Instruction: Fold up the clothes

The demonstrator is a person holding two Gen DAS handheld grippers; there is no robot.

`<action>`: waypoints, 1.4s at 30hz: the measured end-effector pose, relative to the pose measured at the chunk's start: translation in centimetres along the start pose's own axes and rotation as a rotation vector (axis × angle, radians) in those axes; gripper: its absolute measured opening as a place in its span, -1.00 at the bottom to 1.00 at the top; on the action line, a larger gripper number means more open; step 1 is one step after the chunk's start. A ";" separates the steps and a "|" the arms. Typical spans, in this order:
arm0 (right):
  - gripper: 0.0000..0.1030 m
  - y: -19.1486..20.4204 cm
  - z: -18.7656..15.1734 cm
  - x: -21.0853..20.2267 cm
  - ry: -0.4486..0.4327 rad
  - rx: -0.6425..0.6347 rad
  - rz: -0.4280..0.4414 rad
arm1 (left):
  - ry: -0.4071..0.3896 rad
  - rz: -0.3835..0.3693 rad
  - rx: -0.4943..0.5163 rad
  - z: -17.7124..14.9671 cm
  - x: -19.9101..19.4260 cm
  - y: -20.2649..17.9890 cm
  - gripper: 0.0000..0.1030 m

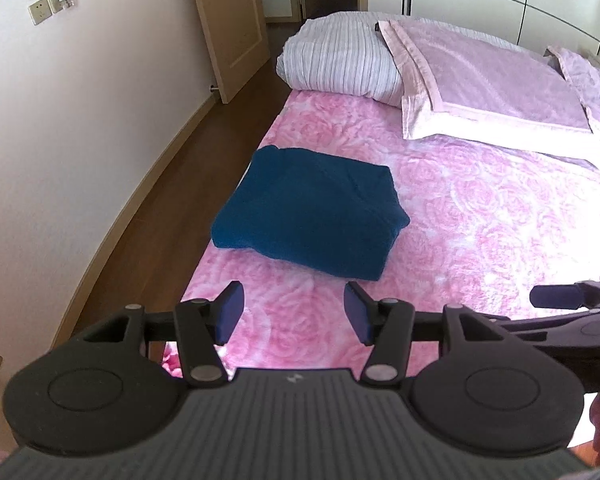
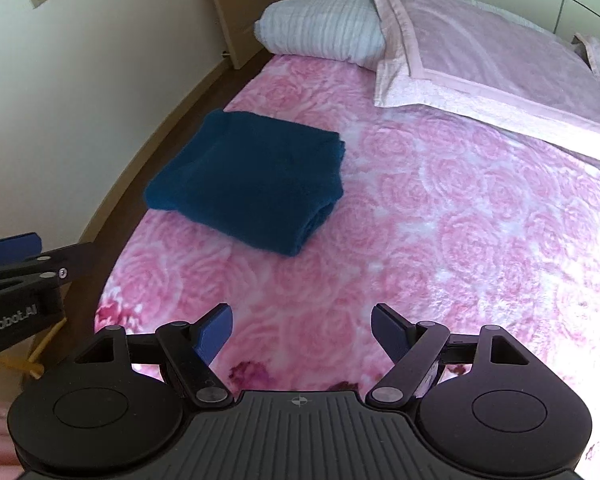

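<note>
1. The left gripper (image 1: 294, 312) hangs over the near left corner of the bed (image 1: 480, 216), its jaws spread wide with nothing between them.
2. The garment (image 1: 312, 208), dark blue and thick, lies as a folded rectangular bundle hard by the bed's left edge, about midway between the near edge and the quilt (image 1: 340, 60) at the far end. It lies already as the task wants it; whether it was folded here cannot be told.
3. From the left gripper the garment is straight ahead and near, clear of the fingers. Its long axis seems to run roughly along the left edge, with a thick rolled fold on its right side.
4. The right gripper (image 2: 302, 330) is just beside the left one, also over the near edge, jaws wide and bare. From it the garment (image 2: 248, 184) lies ahead and off to the left, so the left gripper looks the nearer.
5. The pillow (image 2: 492, 56) sits toward the far right, well apart from the garment.
</note>
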State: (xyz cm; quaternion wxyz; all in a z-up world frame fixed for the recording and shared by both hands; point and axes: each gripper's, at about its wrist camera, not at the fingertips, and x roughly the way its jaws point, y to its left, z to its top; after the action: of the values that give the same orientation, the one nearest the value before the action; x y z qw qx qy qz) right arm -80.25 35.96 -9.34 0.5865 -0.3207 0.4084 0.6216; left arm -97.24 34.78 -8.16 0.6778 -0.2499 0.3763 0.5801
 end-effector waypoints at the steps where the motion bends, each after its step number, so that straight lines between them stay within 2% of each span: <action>1: 0.54 0.3 -0.1 -0.3 -0.003 -0.005 0.001 | -0.001 -0.007 0.002 0.0 -0.1 0.2 0.00; 5: 0.54 1.3 -0.1 -0.7 -0.002 -0.005 -0.015 | 0.011 -0.050 0.027 0.4 0.1 0.8 0.00; 11: 0.54 3.5 0.4 0.6 0.061 0.080 -0.054 | 0.044 -0.103 0.096 1.8 1.2 3.1 0.00; 20: 0.54 7.3 1.4 1.9 0.068 0.187 -0.107 | 0.065 -0.163 0.190 3.6 3.2 7.0 0.00; 32: 0.54 10.7 2.2 4.6 0.111 0.215 -0.130 | 0.114 -0.150 0.176 3.5 5.5 11.7 0.00; 42: 0.54 11.3 3.5 5.7 0.116 0.199 -0.132 | 0.120 -0.129 0.168 4.3 6.8 12.6 0.00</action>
State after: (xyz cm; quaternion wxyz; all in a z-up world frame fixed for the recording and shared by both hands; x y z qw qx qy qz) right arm -91.76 41.98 -11.21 0.6305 -0.3225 0.4791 0.5185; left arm -108.23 44.72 -9.88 0.7088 -0.2501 0.4464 0.4856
